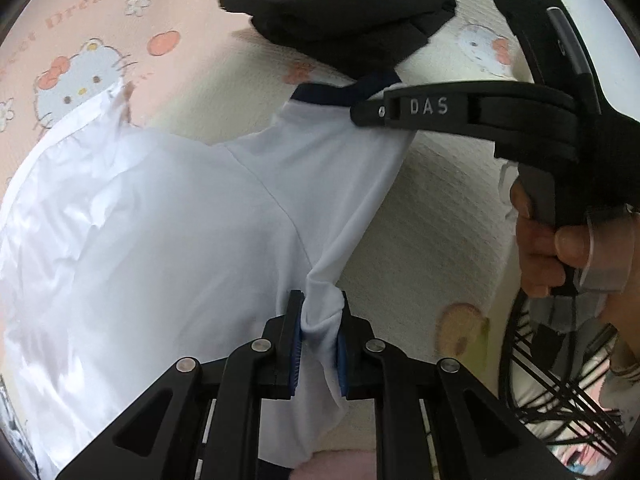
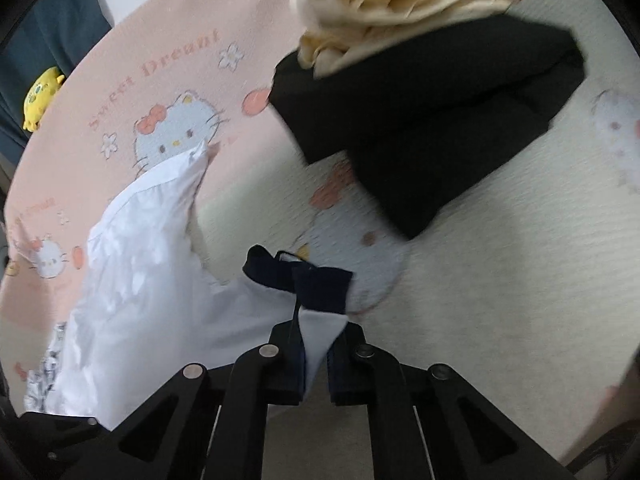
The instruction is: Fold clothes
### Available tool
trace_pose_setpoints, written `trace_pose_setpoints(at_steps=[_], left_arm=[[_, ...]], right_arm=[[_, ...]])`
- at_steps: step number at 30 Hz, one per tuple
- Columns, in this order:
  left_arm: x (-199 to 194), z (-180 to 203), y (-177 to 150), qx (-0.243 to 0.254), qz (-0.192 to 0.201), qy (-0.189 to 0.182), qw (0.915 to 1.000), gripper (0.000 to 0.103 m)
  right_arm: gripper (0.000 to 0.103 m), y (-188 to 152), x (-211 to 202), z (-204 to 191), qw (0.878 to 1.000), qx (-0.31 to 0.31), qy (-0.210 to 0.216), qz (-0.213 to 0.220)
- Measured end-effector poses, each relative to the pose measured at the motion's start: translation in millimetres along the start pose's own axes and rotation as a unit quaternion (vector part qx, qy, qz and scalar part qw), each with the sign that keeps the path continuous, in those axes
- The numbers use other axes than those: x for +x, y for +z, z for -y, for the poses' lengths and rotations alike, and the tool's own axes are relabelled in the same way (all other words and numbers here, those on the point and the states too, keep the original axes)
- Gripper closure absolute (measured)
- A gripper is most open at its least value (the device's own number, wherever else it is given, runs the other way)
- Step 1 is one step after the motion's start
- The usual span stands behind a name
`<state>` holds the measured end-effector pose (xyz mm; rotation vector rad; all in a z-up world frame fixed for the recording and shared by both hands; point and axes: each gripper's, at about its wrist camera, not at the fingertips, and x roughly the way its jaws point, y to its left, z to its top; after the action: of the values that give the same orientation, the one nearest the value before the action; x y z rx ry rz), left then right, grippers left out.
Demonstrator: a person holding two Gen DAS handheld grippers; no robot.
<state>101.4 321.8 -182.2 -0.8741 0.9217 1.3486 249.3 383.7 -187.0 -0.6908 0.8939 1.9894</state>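
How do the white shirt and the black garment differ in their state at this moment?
The white shirt is spread open and partly lifted, while the black garment lies folded in a pile. The left claw and the right claw each grip the white shirt; nothing grips the black garment. A cream garment rests on the black garment; nothing rests on the white shirt. Both are on the cartoon-cat bedsheet.

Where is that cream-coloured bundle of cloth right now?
The cream bundle sits at the top of both views, on the folded black garment, beyond the white shirt both grippers hold.
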Motion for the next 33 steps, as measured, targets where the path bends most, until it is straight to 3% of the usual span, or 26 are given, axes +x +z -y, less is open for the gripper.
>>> trace_pose_setpoints(at_steps=[10,21,25,28,29,30,33], left_arm=[[0.5,10.1,-9.4,0.049,0.013,0.015,0.9986,0.091],[2.0,26.0,-23.2,0.106,0.048,0.027,0.9928,0.091],[2.2,32.2,-28.5,0.128,0.061,0.03,0.9894,0.091],[1.3,47.5,-36.7,0.113,0.054,0.021,0.9919,0.091],[1.3,54.4,-39.4,0.106,0.049,0.016,0.993,0.091],[2.4,56.3,-37.3,0.098,0.042,0.01,0.9942,0.091],[4.2,61.7,-31.6,0.076,0.022,-0.009,0.9968,0.091]], right_arm=[[0.099,-14.2,-10.7,3.8,0.997,-0.04,-0.069,-0.003],[0.101,-4.0,-5.7,16.8,0.999,-0.003,-0.043,-0.004],[0.1,1.6,-5.0,21.0,0.999,0.008,-0.029,-0.023],[0.08,3.6,-12.2,27.8,0.999,0.031,-0.011,-0.038],[0.069,3.5,-16.3,30.4,0.999,0.037,-0.012,-0.038],[0.065,3.1,-20.7,33.3,0.998,0.042,-0.013,-0.037],[0.065,-0.1,-31.9,41.6,0.998,0.047,-0.021,-0.044]])
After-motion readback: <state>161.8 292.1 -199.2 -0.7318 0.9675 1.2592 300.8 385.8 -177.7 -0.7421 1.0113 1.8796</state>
